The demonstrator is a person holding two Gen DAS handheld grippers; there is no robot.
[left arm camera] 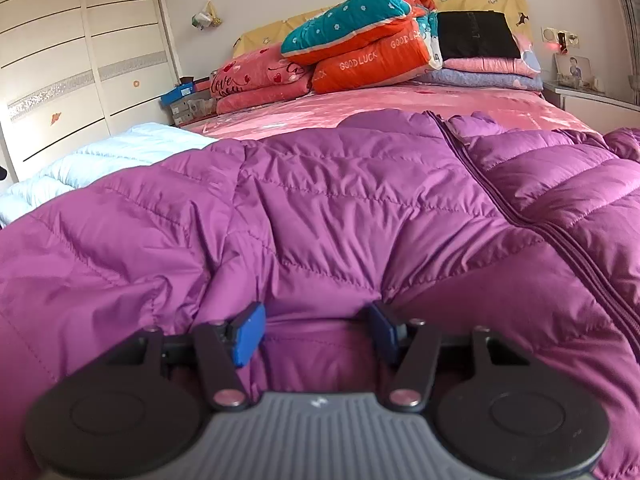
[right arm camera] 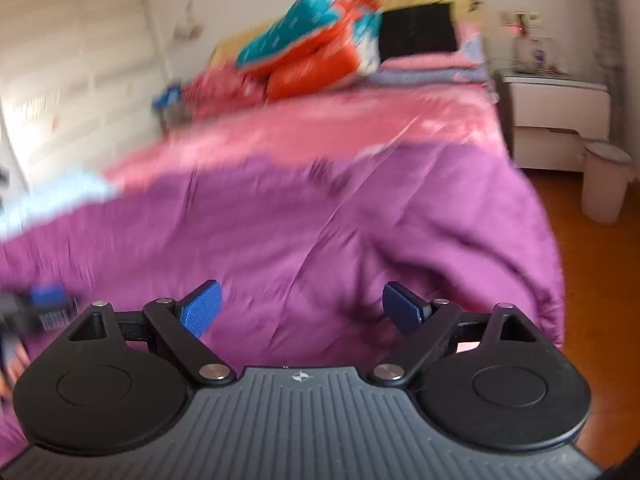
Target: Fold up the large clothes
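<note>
On the bed: a pink printed bedspread (left arm camera: 400,112) carries everything, with folded quilts stacked at the headboard, well apart from the work.
Jacket: a large purple quilted puffer jacket (left arm camera: 320,208) lies spread across the near end of the bed, front up, its dark zipper (left arm camera: 520,216) running down the right side; its right edge hangs over the bed's side toward the orange wooden floor (right arm camera: 588,280).
White quilted garment: a pale padded piece (left arm camera: 100,160) lies just beside the jacket's left edge.
Left gripper: the left gripper (left arm camera: 316,332) has its jaws half spread, a puffed fold of jacket bulging between the blue pads (left arm camera: 248,332); whether they press it I cannot tell.
Right gripper: the right gripper (right arm camera: 302,310) hovers over the jacket, jaws spread wide, holding nothing; this view is blurred.
Risk, slip: slick, springy padding could squirm out of a shallow bite.
Risk, slide: the overhanging edge could drag the jacket floorward.
Risk, snag: a pinch might catch the white piece too.
</note>
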